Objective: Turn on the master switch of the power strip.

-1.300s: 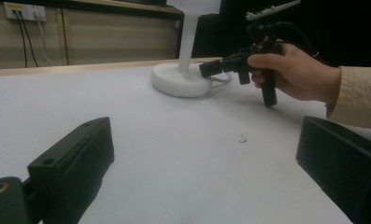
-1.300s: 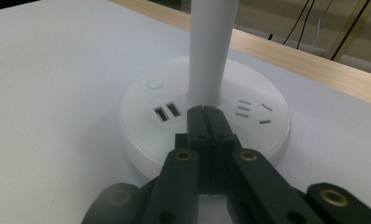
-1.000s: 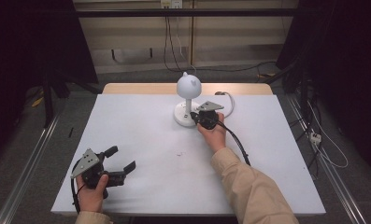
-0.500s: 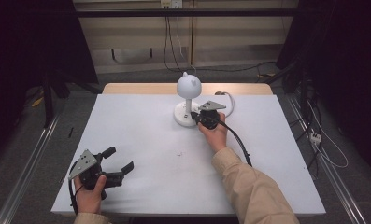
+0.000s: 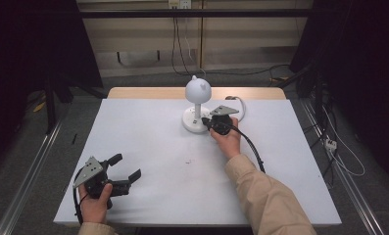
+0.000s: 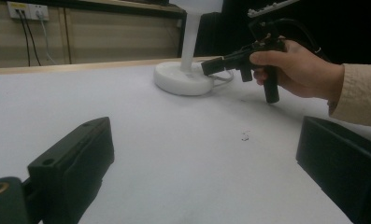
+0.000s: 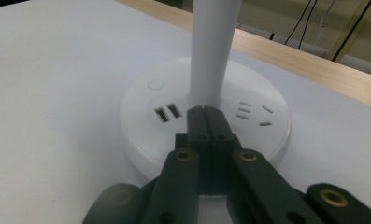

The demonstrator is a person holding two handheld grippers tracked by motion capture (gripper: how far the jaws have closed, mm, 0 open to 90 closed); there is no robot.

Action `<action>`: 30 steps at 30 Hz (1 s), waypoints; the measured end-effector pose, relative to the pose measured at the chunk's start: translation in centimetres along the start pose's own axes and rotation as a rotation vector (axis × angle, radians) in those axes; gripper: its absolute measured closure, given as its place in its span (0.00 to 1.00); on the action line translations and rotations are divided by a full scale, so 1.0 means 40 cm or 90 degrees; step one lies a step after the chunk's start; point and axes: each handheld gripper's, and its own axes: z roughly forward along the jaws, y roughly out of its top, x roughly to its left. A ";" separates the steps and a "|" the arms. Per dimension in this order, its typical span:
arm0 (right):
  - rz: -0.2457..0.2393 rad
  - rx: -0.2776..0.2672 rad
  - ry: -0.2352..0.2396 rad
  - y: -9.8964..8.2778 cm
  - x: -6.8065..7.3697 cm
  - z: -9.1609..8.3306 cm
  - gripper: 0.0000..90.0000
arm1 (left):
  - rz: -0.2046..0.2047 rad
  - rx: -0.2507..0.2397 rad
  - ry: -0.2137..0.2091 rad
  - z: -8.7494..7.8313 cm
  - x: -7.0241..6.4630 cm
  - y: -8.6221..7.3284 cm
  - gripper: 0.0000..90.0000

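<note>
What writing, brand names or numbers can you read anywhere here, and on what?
None can be read. The white lamp base shows bare sockets and a button, no lettering. The right gripper, the left gripper and the table carry no visible text.

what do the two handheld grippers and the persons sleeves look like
Both are black pistol-grip tools with two blocky black jaws. The left gripper and right gripper each carry a grey three-cornered plate on top and trail a black cable. Brass-coloured pivot fittings show on the linkages in the right gripper view. The right arm wears a beige sleeve.
</note>
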 end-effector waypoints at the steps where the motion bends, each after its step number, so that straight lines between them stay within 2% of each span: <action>1: -0.001 0.000 0.000 0.000 -0.001 0.001 1.00 | 0.000 0.000 0.000 0.000 0.000 0.000 0.04; 3: -0.009 -0.001 0.002 -0.002 -0.002 0.002 1.00 | 0.000 0.000 0.000 0.000 0.000 0.000 0.04; 8: 0.005 -0.008 0.004 -0.007 -0.002 0.005 1.00 | 0.001 0.000 0.001 0.001 0.000 0.001 0.04; 13: 0.005 -0.008 0.006 -0.008 -0.003 0.006 1.00 | 0.004 0.001 -0.001 0.001 -0.001 0.001 0.04; 21: 0.013 0.006 0.011 -0.004 -0.006 0.009 1.00 | 0.003 -0.002 0.001 -0.004 -0.001 0.001 0.04; 26: 0.005 0.009 0.009 0.000 -0.004 0.008 1.00 | 0.002 -0.003 0.007 -0.007 0.001 0.000 0.04; 28: 0.001 -0.001 0.016 0.001 -0.002 0.005 1.00 | 0.000 -0.004 0.008 -0.009 0.001 0.000 0.04; 30: -0.001 -0.006 0.006 0.005 -0.003 -0.004 1.00 | 0.001 -0.004 0.010 -0.010 0.003 0.000 0.04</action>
